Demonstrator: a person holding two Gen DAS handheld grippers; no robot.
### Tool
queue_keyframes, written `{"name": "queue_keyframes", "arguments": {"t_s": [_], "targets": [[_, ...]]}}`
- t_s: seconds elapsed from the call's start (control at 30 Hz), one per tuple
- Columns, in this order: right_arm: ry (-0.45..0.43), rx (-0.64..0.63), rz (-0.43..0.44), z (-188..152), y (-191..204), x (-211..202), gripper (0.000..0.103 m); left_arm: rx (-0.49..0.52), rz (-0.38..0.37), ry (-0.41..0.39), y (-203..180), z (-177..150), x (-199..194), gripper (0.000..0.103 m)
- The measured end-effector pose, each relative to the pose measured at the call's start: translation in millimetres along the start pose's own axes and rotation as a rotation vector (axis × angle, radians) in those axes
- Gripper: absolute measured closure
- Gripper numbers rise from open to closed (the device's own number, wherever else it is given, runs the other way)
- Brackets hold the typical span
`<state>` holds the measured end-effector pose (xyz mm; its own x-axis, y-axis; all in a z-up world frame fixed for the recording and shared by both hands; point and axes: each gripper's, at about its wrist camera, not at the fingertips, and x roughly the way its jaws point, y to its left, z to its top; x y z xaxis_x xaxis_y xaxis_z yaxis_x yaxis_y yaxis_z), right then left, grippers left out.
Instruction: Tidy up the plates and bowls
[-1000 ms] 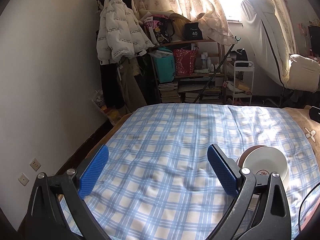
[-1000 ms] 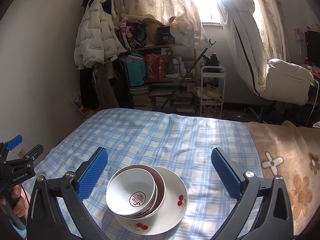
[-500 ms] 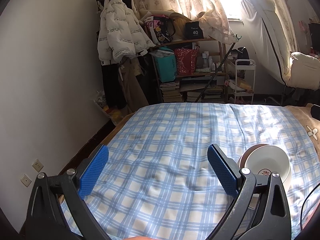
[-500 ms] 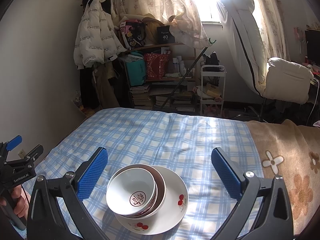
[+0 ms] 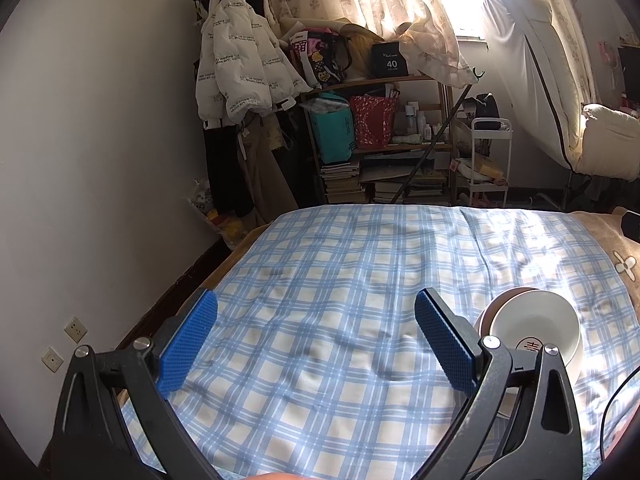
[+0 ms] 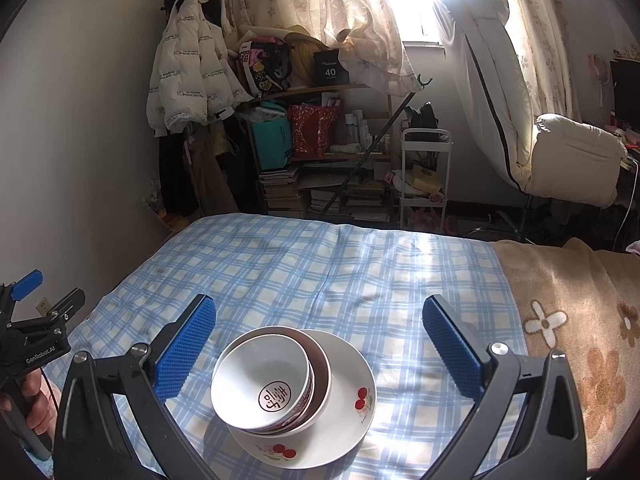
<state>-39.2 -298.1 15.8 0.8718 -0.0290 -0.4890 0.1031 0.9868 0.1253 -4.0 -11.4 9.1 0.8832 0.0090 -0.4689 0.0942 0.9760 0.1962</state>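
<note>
Right wrist view: both tongs [image 6: 319, 320] [image 5: 316, 318] spread empty over bare checked sheet [image 6: 320, 264], bowls [image 6: 268, 380] stacked on plate [image 6: 344, 412].

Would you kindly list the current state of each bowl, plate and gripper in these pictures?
White bowl: upright, empty, nested in the brown bowl.
Brown bowl: upright, on the plate, holding the white bowl.
Cherry plate: flat on the checked sheet, carrying both bowls.
Left gripper: open, empty.
Right gripper: open, empty, over the stack.
</note>
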Motion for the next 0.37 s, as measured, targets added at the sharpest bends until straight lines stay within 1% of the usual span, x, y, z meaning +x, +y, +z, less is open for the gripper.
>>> {"name": "queue_keyframes", "arguments": {"t_s": [0.37], "targets": [[0.002,0.0,0.0,0.9,-0.7,0.1,0.0,-0.006,-0.001,0.003,1.6,-3.3,0.0,0.005]]}}
